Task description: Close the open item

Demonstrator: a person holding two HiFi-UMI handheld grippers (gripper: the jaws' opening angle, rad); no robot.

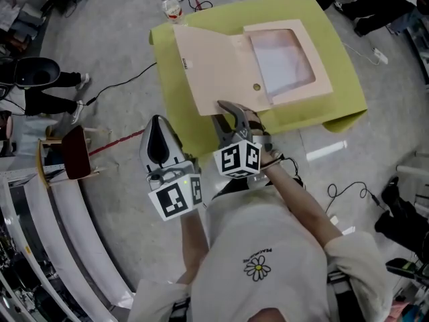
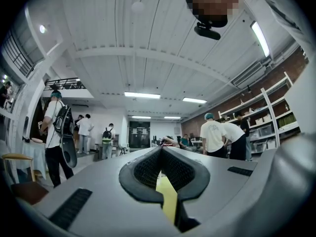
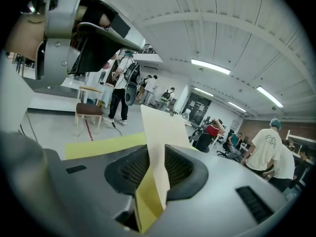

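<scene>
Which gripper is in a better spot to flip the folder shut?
Right. The right gripper is shut on the edge of the folder cover; the left gripper is away from it, holding nothing.

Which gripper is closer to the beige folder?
Right. The right gripper pinches the near edge of the folder; the left gripper sits off to the left, not touching it.

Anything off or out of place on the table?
Only the beige folder: its cover flap lies swung open flat on the yellow-green cloth, with its near edge between the right tongs. No spill or damage is visible.
</scene>
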